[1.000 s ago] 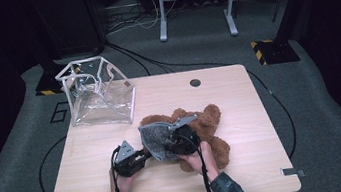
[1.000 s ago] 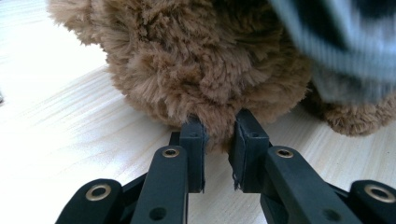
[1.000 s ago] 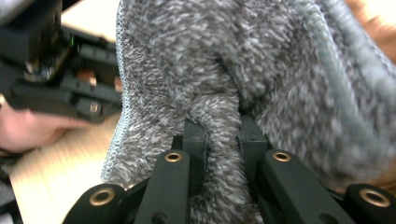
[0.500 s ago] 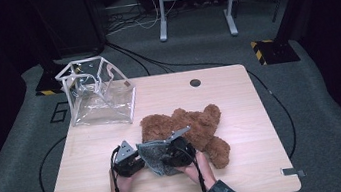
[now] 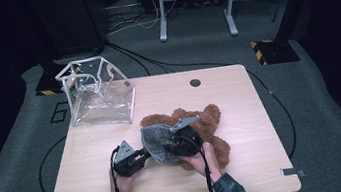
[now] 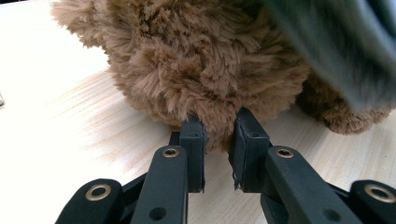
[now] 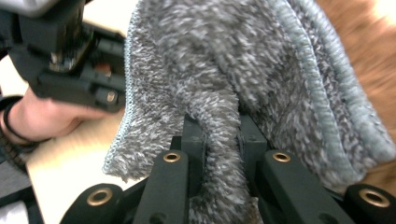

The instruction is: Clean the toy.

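Observation:
A brown teddy bear (image 5: 210, 120) lies on the wooden table (image 5: 250, 175). My left gripper (image 5: 141, 156) is low at the bear's near left side. In the left gripper view its jaws (image 6: 218, 135) pinch a tuft of the bear's fur (image 6: 201, 60). My right gripper (image 5: 169, 146) is shut on a fold of a grey fuzzy cloth (image 5: 157, 141), which it holds up over the bear. In the right gripper view the cloth (image 7: 224, 70) drapes over the right gripper (image 7: 219, 135), with the left gripper (image 7: 70, 60) beyond it at the left.
A clear plastic bag (image 5: 100, 93) with white trim stands open at the table's far left corner. A round cable hole (image 5: 195, 82) sits at the far middle. Black cables trail from both grippers toward the near edge.
The right gripper and the grey cloth dipped toward the near edge, then came back up and slightly right over the bear. The left gripper has kept its place on the fur.

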`<state>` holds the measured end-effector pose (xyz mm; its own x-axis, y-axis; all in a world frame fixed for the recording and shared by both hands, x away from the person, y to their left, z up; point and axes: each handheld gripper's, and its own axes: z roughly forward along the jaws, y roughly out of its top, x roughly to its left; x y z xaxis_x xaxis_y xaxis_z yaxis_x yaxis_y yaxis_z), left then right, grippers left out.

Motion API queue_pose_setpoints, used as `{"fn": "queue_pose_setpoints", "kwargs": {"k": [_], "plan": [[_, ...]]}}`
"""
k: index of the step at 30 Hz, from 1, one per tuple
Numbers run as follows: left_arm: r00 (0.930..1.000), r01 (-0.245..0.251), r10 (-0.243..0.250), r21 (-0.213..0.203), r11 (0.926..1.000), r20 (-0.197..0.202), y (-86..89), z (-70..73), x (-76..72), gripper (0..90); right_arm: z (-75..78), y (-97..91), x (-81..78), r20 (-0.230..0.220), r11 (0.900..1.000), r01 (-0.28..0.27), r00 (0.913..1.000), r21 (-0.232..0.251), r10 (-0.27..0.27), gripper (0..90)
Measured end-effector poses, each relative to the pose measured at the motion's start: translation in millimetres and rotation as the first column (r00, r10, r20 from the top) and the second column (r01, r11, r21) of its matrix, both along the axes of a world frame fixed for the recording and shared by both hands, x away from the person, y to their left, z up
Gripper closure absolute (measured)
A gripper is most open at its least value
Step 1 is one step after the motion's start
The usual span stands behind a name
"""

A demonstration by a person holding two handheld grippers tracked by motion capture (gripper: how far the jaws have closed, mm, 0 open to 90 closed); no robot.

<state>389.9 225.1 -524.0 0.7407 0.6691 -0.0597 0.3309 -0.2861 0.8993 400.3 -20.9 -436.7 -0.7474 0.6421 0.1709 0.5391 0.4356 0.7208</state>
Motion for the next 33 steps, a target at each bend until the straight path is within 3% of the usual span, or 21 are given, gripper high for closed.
{"fn": "queue_pose_setpoints", "kwargs": {"k": [6, 11, 20, 27, 33], "plan": [[1.0, -0.004, 0.004, -0.002, 1.0, -0.002, -1.4, -0.5, -0.6, 76.6, 38.4, -13.4, 17.3, 0.087, 0.9959, 0.09, 0.9921, 0.012, -0.09, 77.6], [1.0, -0.005, 0.005, -0.005, 1.0, -0.003, -1.7, -0.6, -0.7, 76.6, 54.9, -19.4, 42.6, 0.129, 0.988, 0.151, 0.9807, -0.03, -0.146, 77.6], [1.0, -0.003, 0.003, 0.009, 1.0, 0.006, -1.5, -0.3, -0.1, 76.6, 39.6, -12.5, 75.0, 0.052, 0.9765, 0.18, 0.9832, -0.119, -0.175, 77.0], [1.0, -0.003, 0.003, 0.01, 0.9999, 0.009, -1.5, -0.3, -0.1, 76.6, 31.4, -15.5, 85.8, 0.042, 0.9662, 0.203, 0.9792, -0.16, -0.198, 76.9], [0.9999, -0.003, 0.003, 0.013, 0.9999, 0.01, -1.8, -0.4, -0.3, 76.6, 31.1, -21.8, 89.5, 0.082, 0.9429, 0.254, 0.9668, -0.215, -0.242, 76.9]]}}
